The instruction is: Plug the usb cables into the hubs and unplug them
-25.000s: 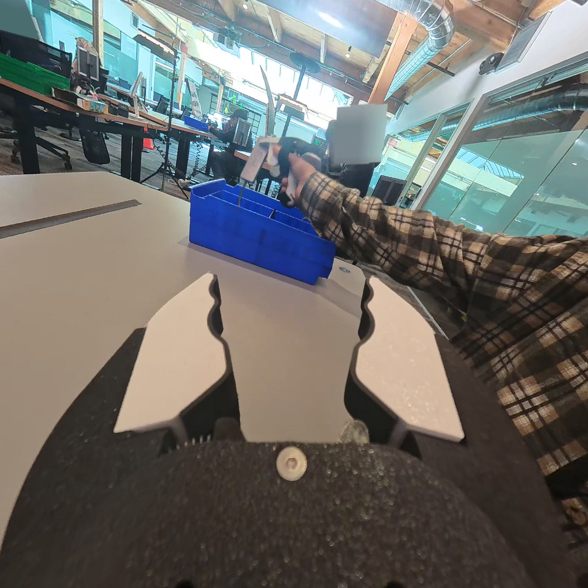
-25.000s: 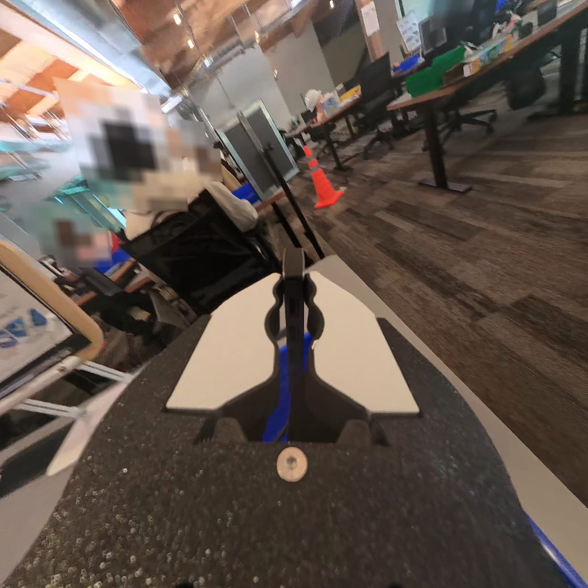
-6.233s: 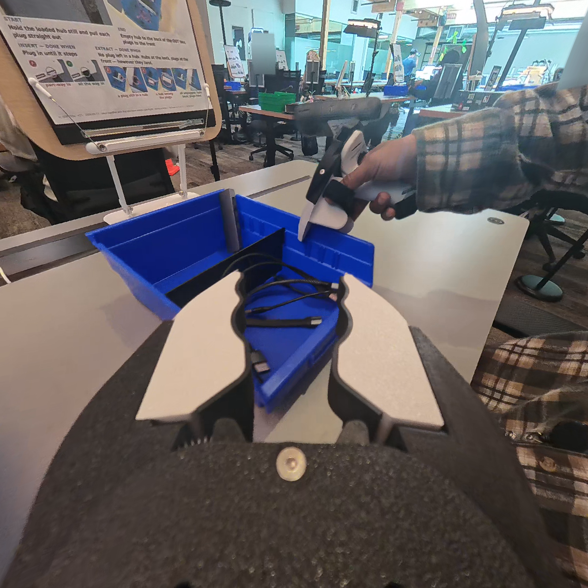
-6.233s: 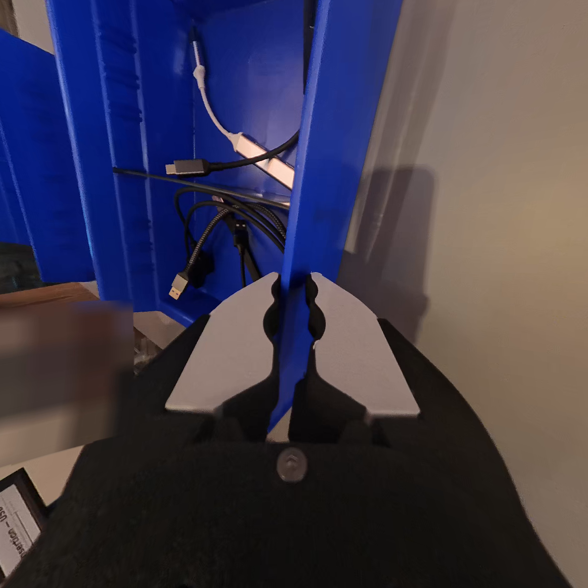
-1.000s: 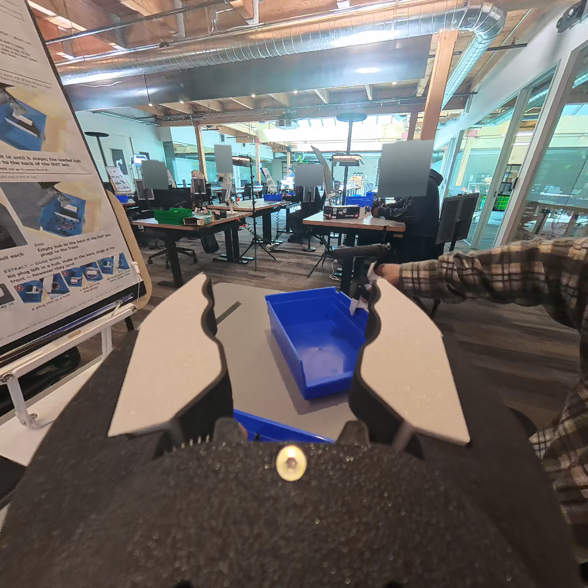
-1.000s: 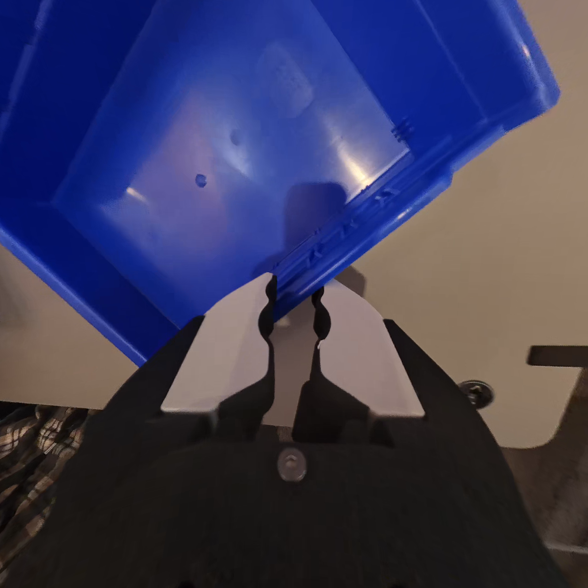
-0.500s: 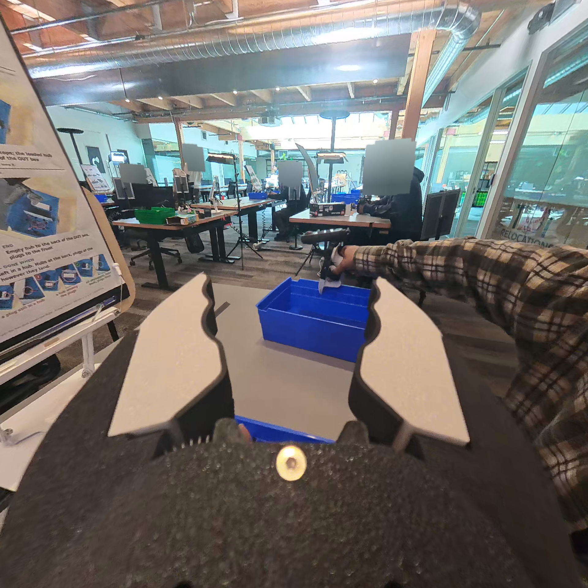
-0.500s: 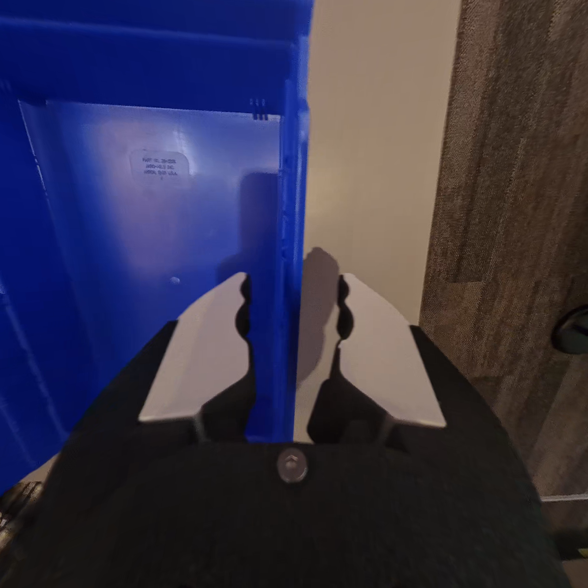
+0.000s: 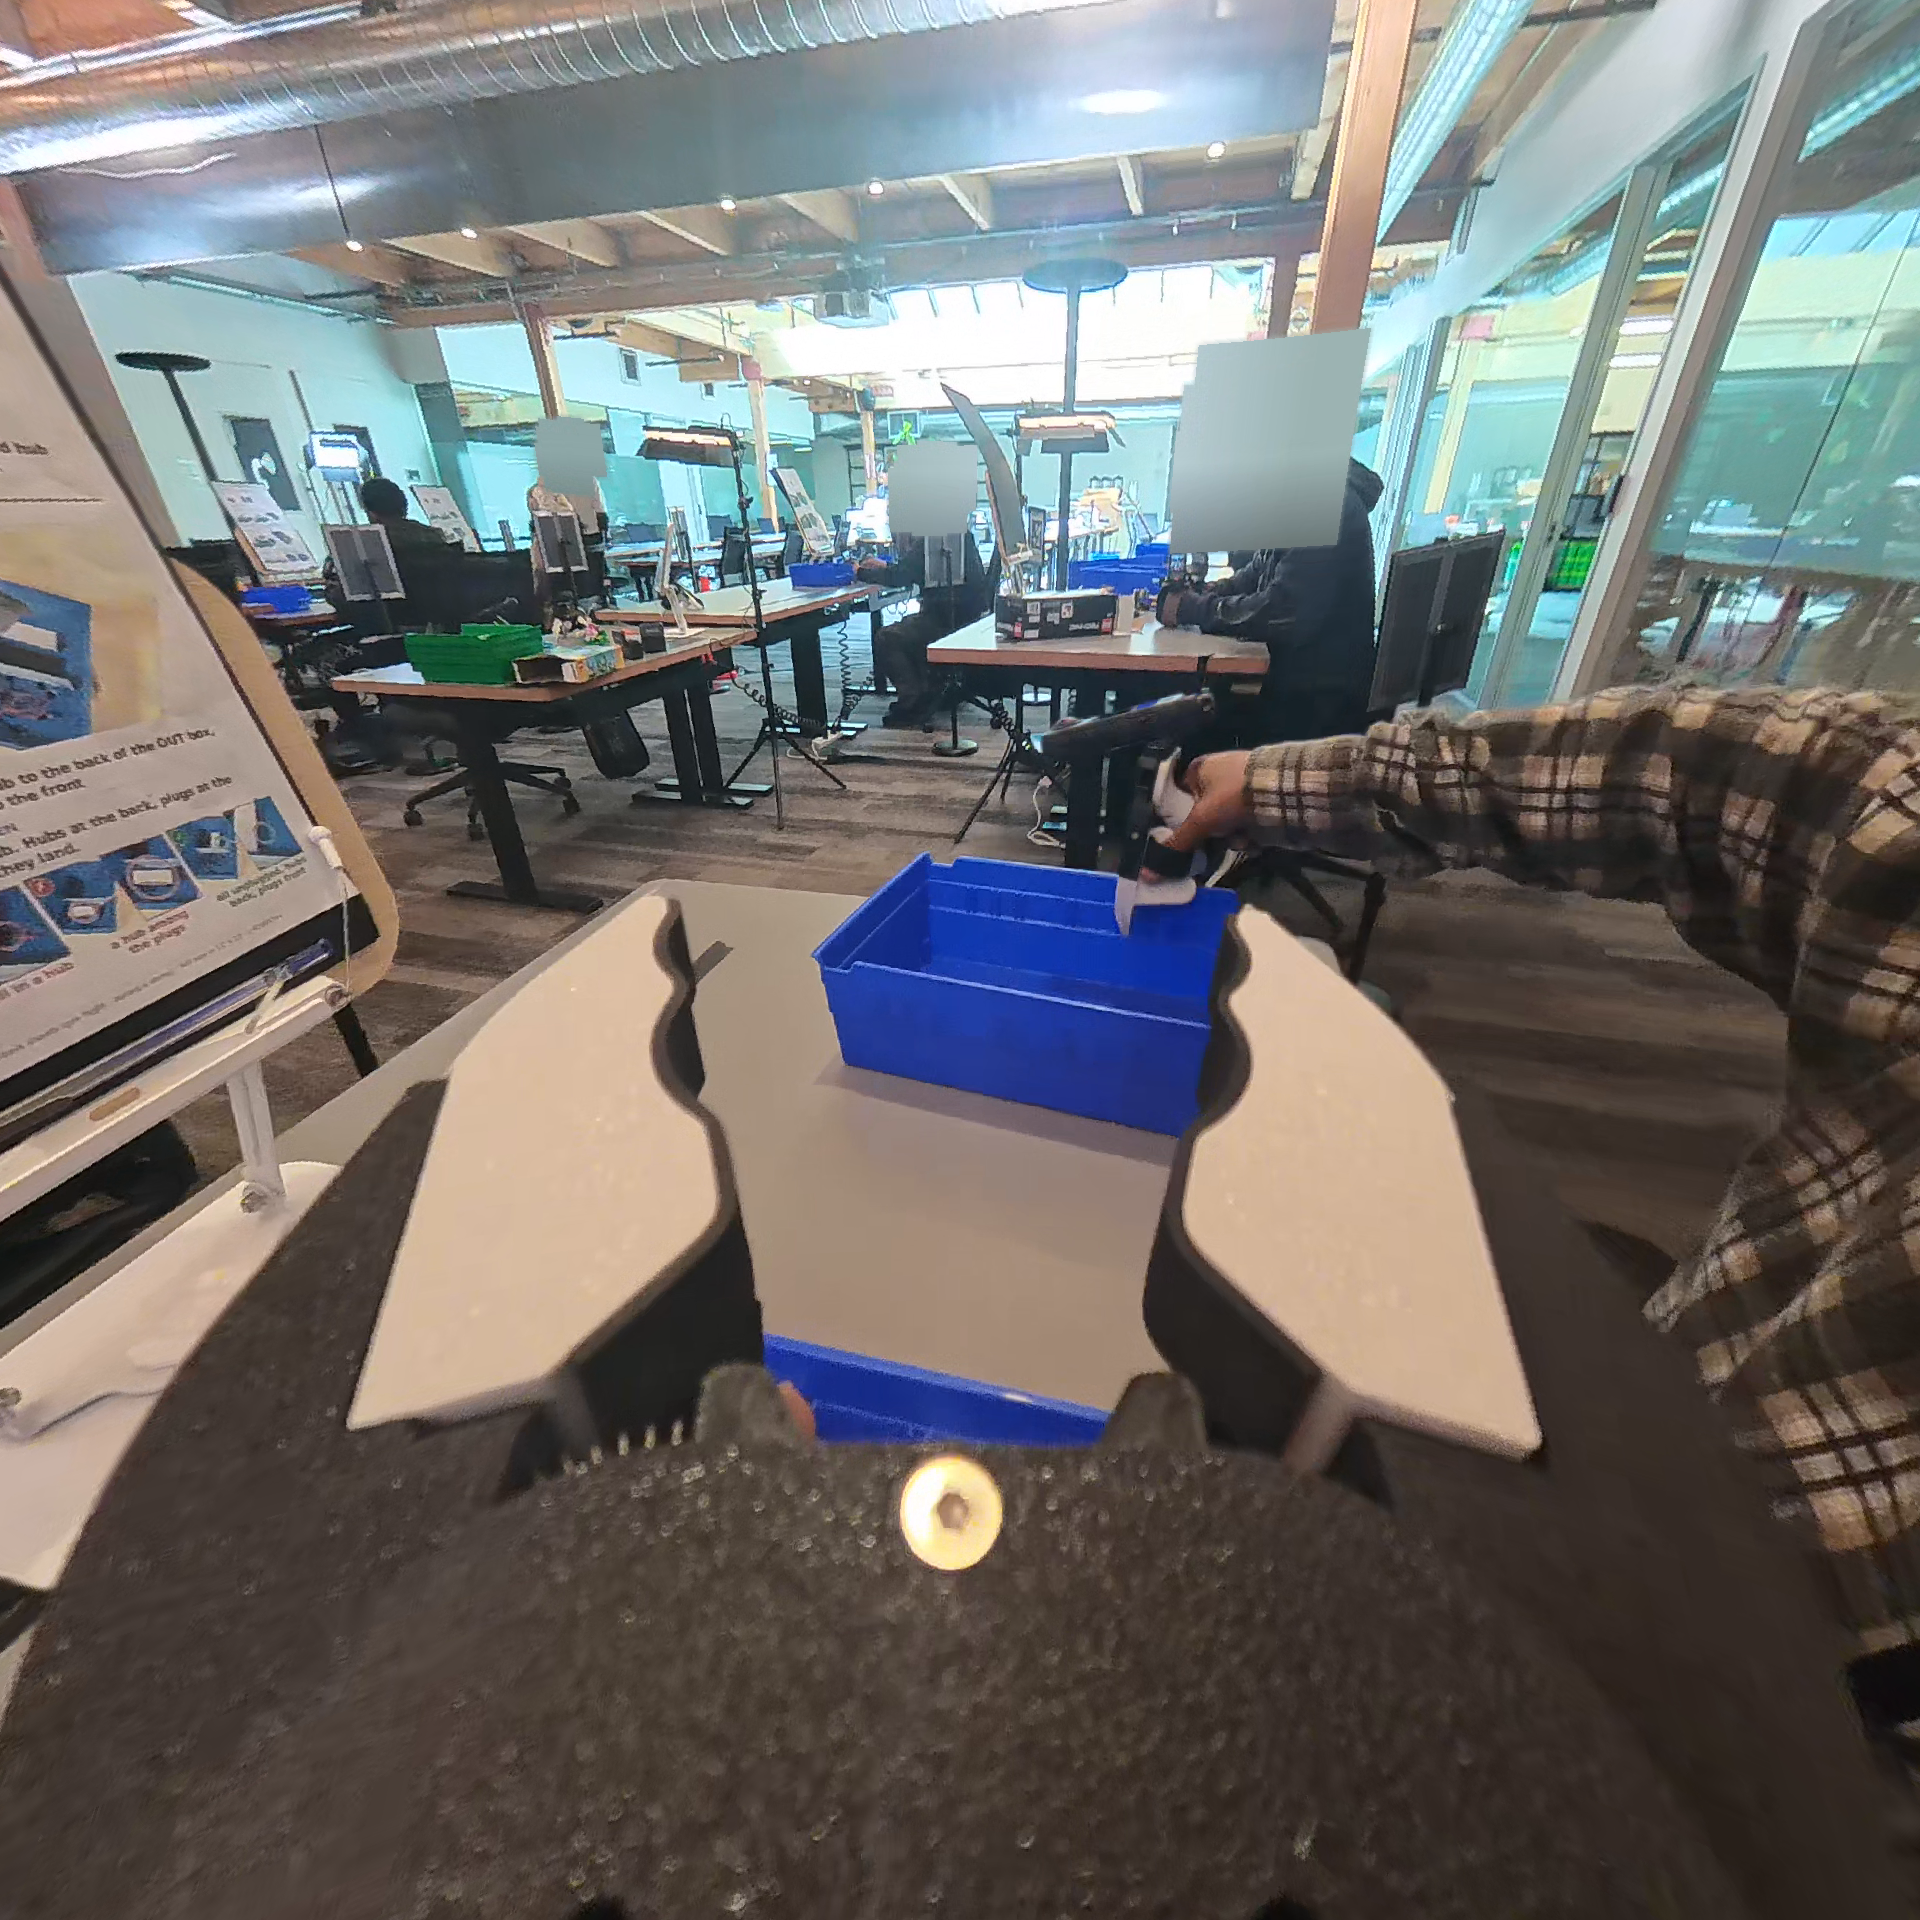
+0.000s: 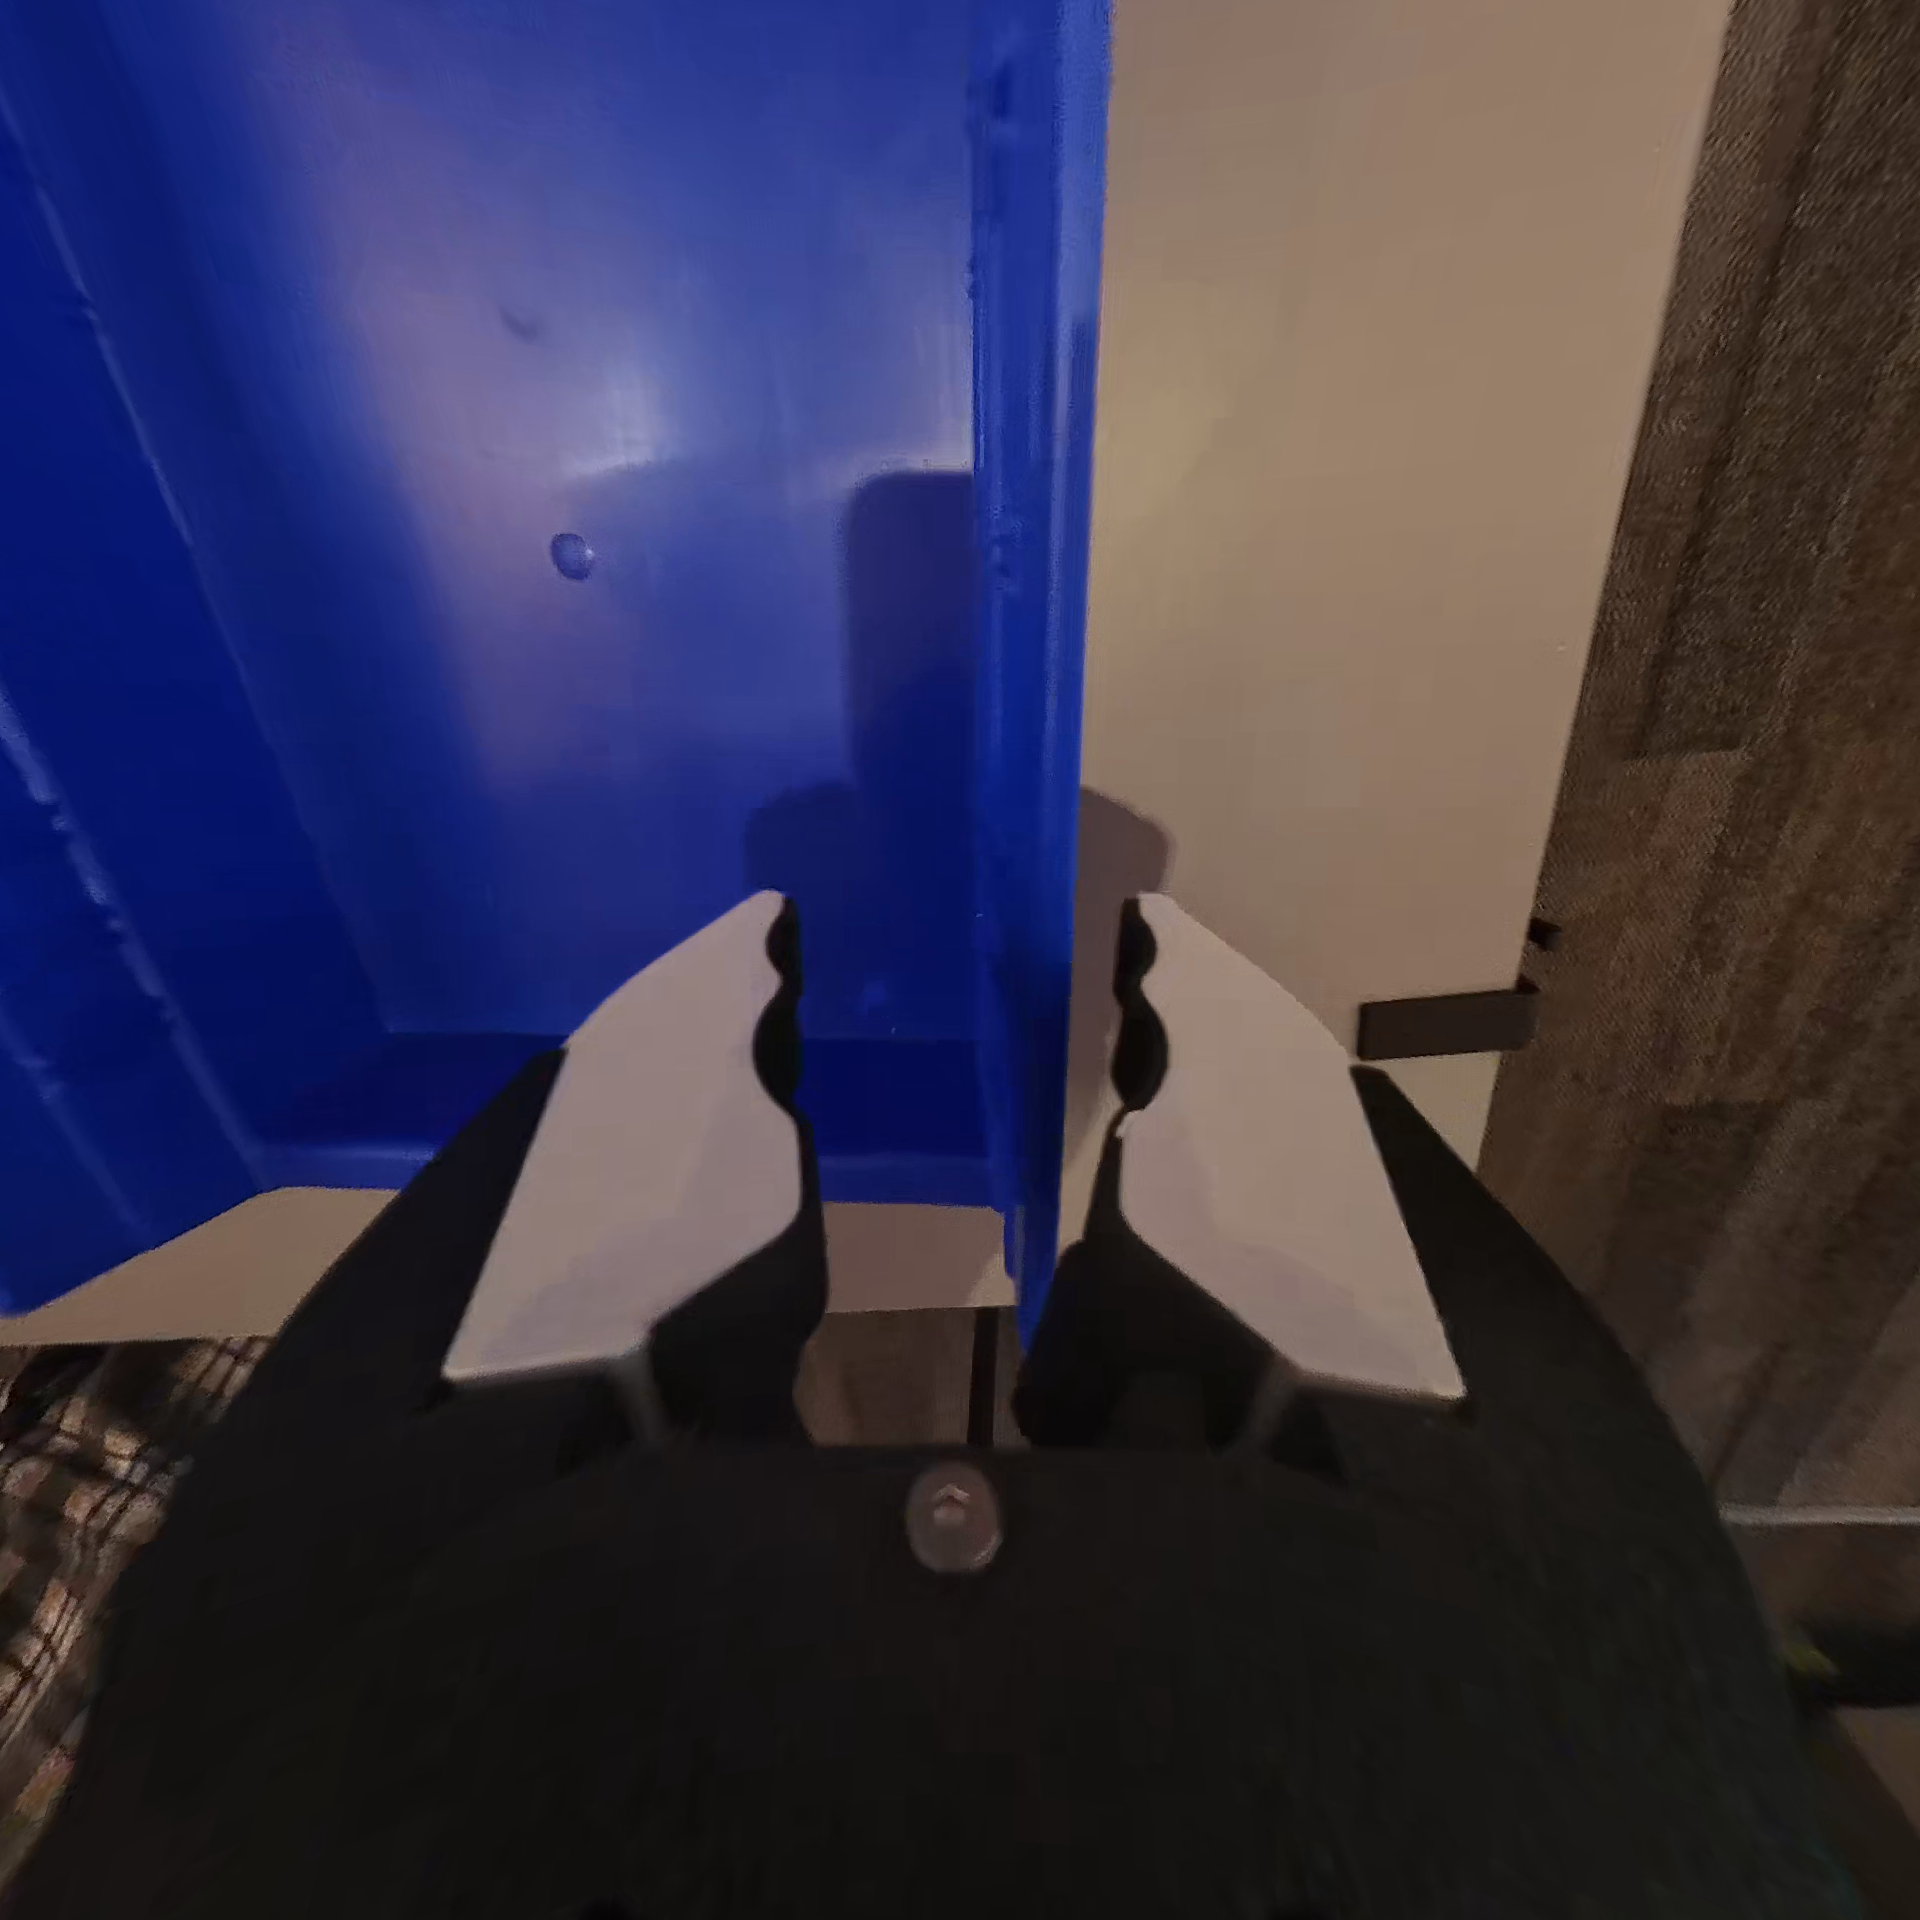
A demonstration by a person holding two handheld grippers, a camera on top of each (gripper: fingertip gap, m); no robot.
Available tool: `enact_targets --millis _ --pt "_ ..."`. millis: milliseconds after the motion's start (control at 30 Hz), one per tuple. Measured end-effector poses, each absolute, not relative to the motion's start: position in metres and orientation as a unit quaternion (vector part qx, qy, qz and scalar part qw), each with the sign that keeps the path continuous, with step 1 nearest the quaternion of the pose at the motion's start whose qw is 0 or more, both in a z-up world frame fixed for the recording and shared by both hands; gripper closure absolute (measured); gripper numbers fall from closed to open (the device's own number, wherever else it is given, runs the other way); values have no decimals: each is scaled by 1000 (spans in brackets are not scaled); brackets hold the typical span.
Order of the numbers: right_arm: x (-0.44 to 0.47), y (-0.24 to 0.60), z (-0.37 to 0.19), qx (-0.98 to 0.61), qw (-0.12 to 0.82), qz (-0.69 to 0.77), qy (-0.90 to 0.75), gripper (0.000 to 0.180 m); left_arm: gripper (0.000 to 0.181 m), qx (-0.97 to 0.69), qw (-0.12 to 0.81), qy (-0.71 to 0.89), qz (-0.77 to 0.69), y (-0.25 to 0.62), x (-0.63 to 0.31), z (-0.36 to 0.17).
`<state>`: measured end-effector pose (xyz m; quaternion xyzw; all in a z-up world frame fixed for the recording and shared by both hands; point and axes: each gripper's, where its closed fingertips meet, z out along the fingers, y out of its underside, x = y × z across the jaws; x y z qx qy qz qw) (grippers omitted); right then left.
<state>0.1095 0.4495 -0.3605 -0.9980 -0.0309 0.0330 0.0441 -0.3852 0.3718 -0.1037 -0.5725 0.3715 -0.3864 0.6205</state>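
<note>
The counter (image 9: 935, 1195) is the largest thing in play, a pale grey top with an open office behind it and an instruction board on a stand (image 9: 156, 831) at its left edge. On its far end sits a blue bin (image 9: 1013, 997); no cable or hub shows in the part of it visible in the right wrist view. A sliver of a second blue bin (image 9: 935, 1397) shows just under the left tool (image 9: 951, 997), which hangs above the counter with its fingers spread wide and nothing between them. The right tool (image 10: 961, 971), held out on a plaid-sleeved arm (image 9: 1558, 790), straddles the bin's side wall (image 10: 1029, 727), one finger inside and one outside, the fingers parted and clear of the plastic rather than pinching it. No usb cables or hubs can be seen in either view, so where they lie cannot be told; the near bin is mostly hidden. Judging by this, the bins look to be only being set out: the far one appears placed and let go, while every plugging and unplugging step seems yet to come.
</note>
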Motion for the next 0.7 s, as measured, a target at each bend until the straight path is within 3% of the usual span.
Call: enact_targets --millis 100,400,700 --pt "123 458 -370 -998 23 -31 -53 164 87 -575 625 379 -367 370 -385 -105" --pt "121 493 -372 -996 39 69 -34 174 90 -585 619 367 -375 384 -390 -111" --pt "159 509 -373 -995 27 67 -62 174 91 -607 597 377 -365 399 -382 -129"
